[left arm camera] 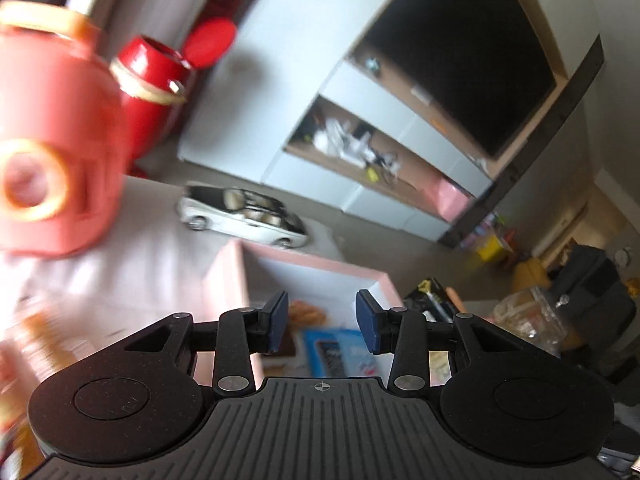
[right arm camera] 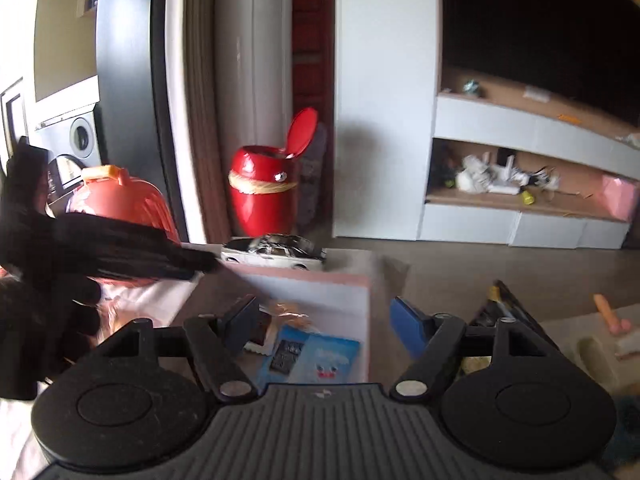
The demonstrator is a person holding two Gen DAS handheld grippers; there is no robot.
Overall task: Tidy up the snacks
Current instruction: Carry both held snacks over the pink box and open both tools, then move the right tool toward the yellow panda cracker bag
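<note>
A pink box (left arm camera: 236,276) with a white inside stands on the table; it also shows in the right wrist view (right arm camera: 352,280). In it lie a blue snack packet (left arm camera: 340,354) (right arm camera: 320,354), a golden pastry snack (left arm camera: 306,312) (right arm camera: 288,310) and a dark bar (right arm camera: 262,330). My left gripper (left arm camera: 322,324) is open and empty above the box. My right gripper (right arm camera: 324,322) is open and empty above the box's right part. A blurred snack pack (left arm camera: 36,344) lies at the left on the white cloth.
A pink jar (left arm camera: 48,152) stands close at the left, also in the right wrist view (right arm camera: 128,200). A white toy car (left arm camera: 244,216) (right arm camera: 276,254) sits behind the box. A red bin (right arm camera: 262,192) stands on the floor. A black-gloved hand (right arm camera: 48,264) is at the left. Clutter lies right (left arm camera: 528,316).
</note>
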